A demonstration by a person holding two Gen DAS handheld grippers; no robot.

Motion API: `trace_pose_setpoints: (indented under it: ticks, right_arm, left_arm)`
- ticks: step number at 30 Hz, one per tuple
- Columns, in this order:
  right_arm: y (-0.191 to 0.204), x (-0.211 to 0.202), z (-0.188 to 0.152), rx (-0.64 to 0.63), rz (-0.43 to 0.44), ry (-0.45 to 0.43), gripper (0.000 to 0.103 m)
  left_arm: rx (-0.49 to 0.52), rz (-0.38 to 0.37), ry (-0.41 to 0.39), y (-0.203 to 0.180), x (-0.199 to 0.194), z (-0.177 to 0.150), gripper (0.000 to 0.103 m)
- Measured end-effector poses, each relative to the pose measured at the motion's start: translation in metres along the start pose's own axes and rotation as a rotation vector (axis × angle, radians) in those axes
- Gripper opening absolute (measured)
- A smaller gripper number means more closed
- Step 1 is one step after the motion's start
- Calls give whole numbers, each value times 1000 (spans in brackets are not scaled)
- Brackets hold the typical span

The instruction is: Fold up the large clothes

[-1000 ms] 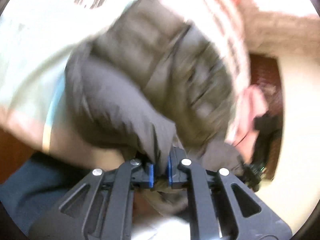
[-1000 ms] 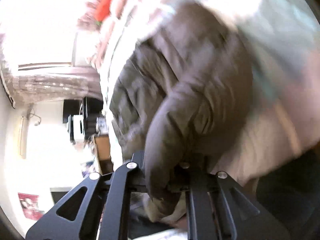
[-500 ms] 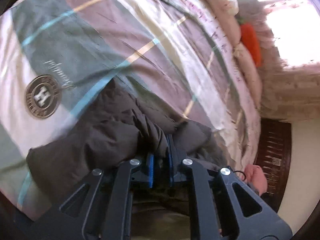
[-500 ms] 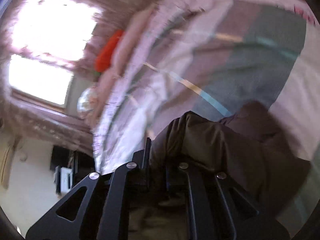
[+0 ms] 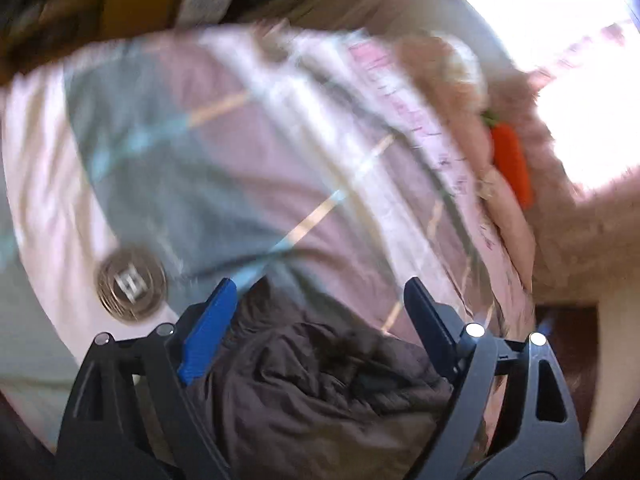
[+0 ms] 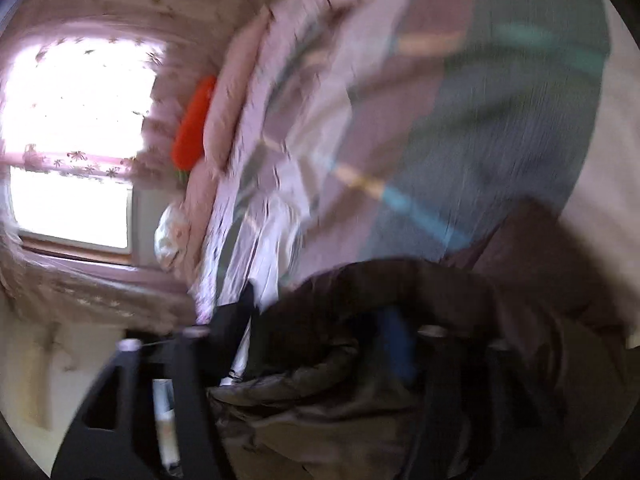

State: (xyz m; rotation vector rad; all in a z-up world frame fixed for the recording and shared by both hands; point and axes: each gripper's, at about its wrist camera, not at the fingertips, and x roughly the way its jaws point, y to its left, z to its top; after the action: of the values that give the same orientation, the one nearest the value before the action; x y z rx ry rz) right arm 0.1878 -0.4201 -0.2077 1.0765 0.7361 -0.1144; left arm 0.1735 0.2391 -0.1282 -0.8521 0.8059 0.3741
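Note:
A dark brown padded garment [image 5: 320, 392] lies bunched on the checked bed cover [image 5: 224, 168]. My left gripper [image 5: 320, 304] is open, its blue pads [image 5: 208, 332] spread wide on either side of the garment, which lies between and below them. In the right wrist view the same garment [image 6: 360, 360] fills the lower frame. My right gripper [image 6: 320, 320] is blurred; its fingers stand apart with the cloth loose between them, so it looks open.
The bed cover has a round logo patch [image 5: 132, 288]. Pink pillows [image 5: 500, 200] and an orange carrot-shaped toy [image 5: 512, 164] lie at the bed's head below a bright window [image 6: 76, 140]. A dark wooden bed frame [image 5: 568, 340] shows at right.
Both grippers were shut on the garment half a second ago. Both have opened and let it drop onto the bed. The views have tilted up toward the bed's head.

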Motion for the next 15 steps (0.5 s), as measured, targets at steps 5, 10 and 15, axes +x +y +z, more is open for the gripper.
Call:
trace_pose_setpoints:
  ticks: [5,10,15]
  right_arm:
    - [68,-45,-22,-330,-149,-211,96]
    - [126,-43,-100,-728,-197,37,96]
    - [124,-4,-173,-982,-297,198,96]
  left_arm:
    - [428,106,-187,-79,-60,-77,86]
    - [696,92,-220,-115,-58,-152,86]
    - [819,145,-181,-121,-31,-176,86]
